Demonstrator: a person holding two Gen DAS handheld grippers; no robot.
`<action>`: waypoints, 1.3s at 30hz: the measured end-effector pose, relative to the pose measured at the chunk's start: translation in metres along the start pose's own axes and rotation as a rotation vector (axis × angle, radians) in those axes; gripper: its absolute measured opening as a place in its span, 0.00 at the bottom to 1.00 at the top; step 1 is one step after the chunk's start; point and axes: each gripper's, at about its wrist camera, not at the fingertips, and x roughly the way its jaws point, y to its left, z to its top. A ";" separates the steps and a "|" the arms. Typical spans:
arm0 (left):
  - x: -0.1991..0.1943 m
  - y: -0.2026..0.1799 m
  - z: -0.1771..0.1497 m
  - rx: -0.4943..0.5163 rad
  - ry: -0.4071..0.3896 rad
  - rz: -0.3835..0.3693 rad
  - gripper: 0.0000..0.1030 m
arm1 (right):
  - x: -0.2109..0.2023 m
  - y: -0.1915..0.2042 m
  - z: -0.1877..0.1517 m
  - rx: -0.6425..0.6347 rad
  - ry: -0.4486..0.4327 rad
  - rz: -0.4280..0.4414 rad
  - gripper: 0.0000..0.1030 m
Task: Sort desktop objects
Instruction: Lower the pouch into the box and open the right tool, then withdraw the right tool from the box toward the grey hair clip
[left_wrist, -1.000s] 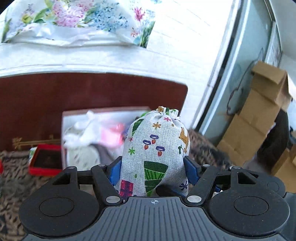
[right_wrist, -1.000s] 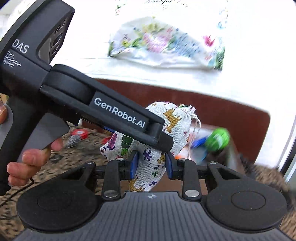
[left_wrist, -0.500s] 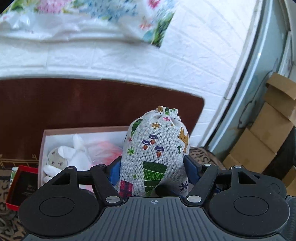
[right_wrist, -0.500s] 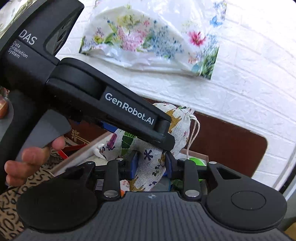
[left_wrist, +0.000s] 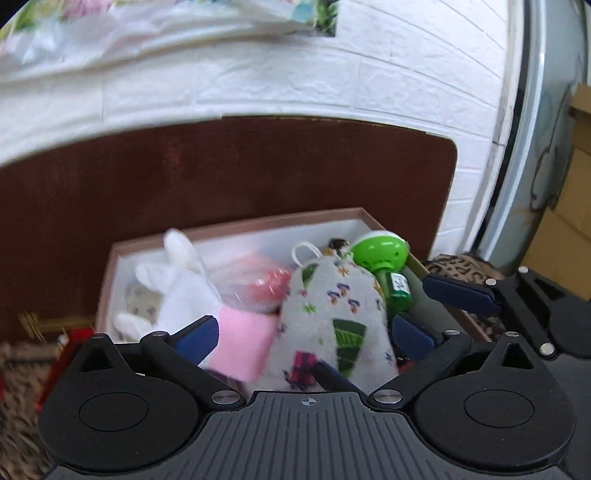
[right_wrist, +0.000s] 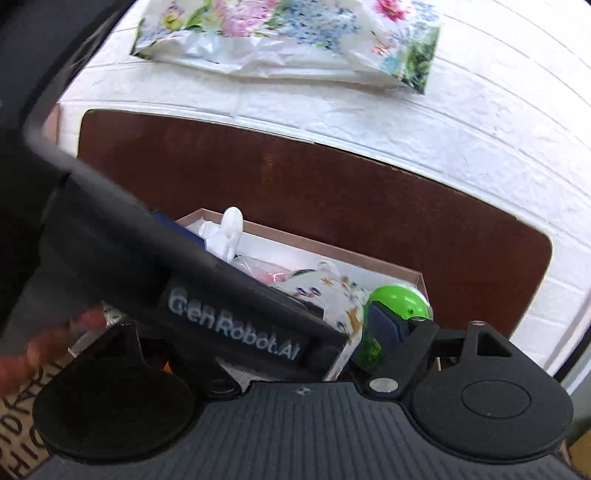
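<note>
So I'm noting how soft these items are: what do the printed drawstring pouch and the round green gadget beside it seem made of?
The printed drawstring pouch looks like coarse woven cotton or linen, matte: visible weave, soft slumped shape. The round green gadget looks like hard, glossy plastic: smooth dome with bright highlights.

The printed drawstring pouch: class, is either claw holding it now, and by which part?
Neither. Both claws have just been opening. The left claw stands wide around the pouch, pads clear of its sides, as it drops into the box. The right claw is open too.
</note>
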 end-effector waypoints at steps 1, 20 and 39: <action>0.000 0.002 -0.001 -0.022 0.015 -0.013 1.00 | -0.002 0.001 -0.002 0.013 -0.003 -0.016 0.89; -0.065 -0.002 -0.015 -0.032 -0.002 -0.010 1.00 | -0.047 0.018 0.002 0.045 -0.008 -0.106 1.00; -0.164 0.039 -0.091 -0.105 0.039 0.095 1.00 | -0.114 0.098 -0.008 0.136 0.010 -0.051 1.00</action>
